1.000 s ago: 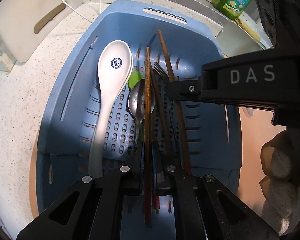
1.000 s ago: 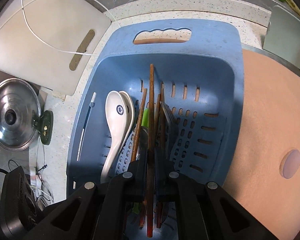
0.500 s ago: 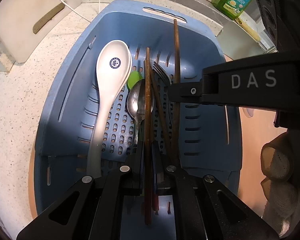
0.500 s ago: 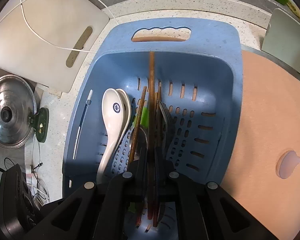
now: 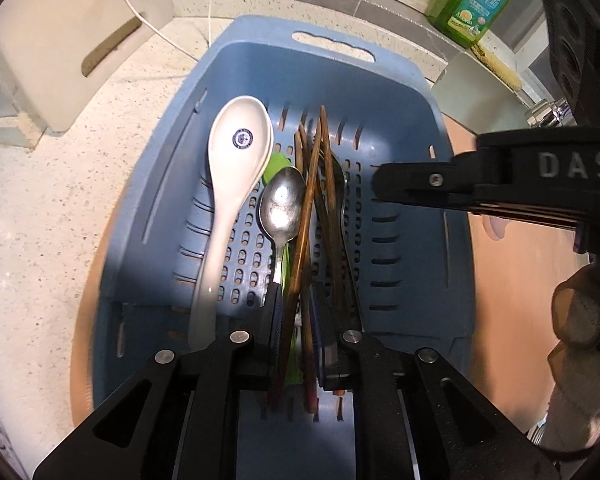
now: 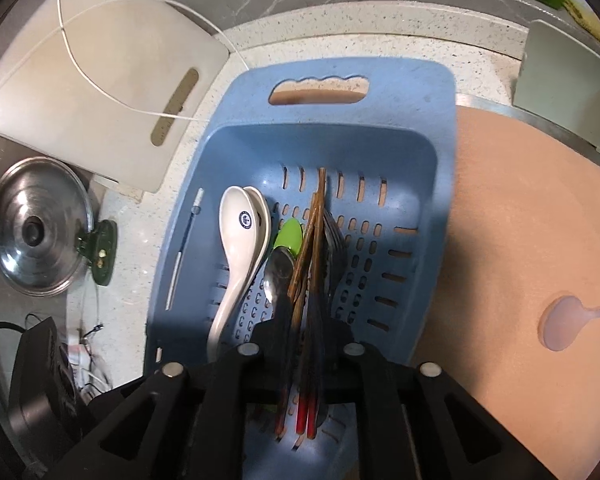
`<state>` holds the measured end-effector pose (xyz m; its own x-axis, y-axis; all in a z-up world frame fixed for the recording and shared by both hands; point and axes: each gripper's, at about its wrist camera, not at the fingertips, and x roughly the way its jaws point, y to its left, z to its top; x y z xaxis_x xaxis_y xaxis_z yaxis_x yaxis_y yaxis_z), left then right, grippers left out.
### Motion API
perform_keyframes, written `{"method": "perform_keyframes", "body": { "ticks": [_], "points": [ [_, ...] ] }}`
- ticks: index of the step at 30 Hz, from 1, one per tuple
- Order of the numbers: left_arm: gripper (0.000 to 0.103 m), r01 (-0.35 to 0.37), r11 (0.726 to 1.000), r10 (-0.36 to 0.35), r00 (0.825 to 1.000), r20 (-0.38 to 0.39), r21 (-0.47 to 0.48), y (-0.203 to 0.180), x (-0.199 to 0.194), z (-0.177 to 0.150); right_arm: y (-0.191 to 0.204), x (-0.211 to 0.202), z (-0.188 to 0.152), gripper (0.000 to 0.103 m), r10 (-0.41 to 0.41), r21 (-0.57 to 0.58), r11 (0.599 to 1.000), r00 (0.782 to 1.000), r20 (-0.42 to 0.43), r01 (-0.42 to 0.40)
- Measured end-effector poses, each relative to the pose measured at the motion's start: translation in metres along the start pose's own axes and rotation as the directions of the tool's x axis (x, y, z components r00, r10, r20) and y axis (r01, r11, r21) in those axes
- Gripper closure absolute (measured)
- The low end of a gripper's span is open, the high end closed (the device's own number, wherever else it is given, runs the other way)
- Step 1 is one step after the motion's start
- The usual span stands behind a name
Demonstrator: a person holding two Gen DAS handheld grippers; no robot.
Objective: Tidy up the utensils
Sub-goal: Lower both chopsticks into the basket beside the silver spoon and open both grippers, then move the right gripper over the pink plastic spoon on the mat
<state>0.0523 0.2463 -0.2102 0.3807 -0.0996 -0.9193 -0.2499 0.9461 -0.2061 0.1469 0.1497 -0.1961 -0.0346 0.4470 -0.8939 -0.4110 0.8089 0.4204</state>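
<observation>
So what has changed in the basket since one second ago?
Both grippers' fingers have just been opening: the left gripper and right gripper each let go of a wooden chopstick, and the chopsticks now lie bundled in the blue basket. The white spoon and metal spoon stayed put.

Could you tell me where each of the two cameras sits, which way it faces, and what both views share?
Left wrist: sits on the left gripper, looking steeply down into the blue basket; the right gripper and a gloved hand show at right.
Right wrist: sits on the right gripper, facing down into the same basket; only its own fingers show.
Shared: basket, white spoon, metal spoon, chopsticks.
</observation>
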Motion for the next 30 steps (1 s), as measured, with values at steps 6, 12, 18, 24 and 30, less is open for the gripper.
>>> {"method": "perform_keyframes", "body": {
  "ticks": [6,12,18,24,30],
  "points": [
    [0.091,-0.008,1.0,0.007,0.999,0.052,0.02,-0.007,-0.024,-0.007,-0.021,-0.036,-0.014,0.087,0.053,-0.002,0.999,0.997,0.063,-0.053],
    [0.091,-0.021,0.995,0.01,0.994,0.11,0.1,-0.037,-0.049,-0.01,-0.059,-0.082,-0.038,0.071,0.093,-0.023,0.996,0.983,0.16,-0.091],
    [0.091,-0.012,0.986,-0.013,0.989,0.148,0.168,-0.079,-0.064,-0.012,-0.112,-0.13,-0.06,0.067,0.055,-0.092,0.995,0.965,0.258,-0.032],
    [0.091,0.035,0.984,-0.063,0.987,0.151,0.176,-0.113,-0.066,-0.026,-0.151,-0.155,-0.066,0.067,0.016,-0.2,0.979,0.965,0.261,0.037],
    [0.091,0.05,0.985,-0.072,0.988,0.134,0.164,-0.142,-0.054,-0.05,-0.16,-0.155,-0.066,0.067,-0.121,-0.416,0.882,0.959,0.257,0.222]
  ]
}}
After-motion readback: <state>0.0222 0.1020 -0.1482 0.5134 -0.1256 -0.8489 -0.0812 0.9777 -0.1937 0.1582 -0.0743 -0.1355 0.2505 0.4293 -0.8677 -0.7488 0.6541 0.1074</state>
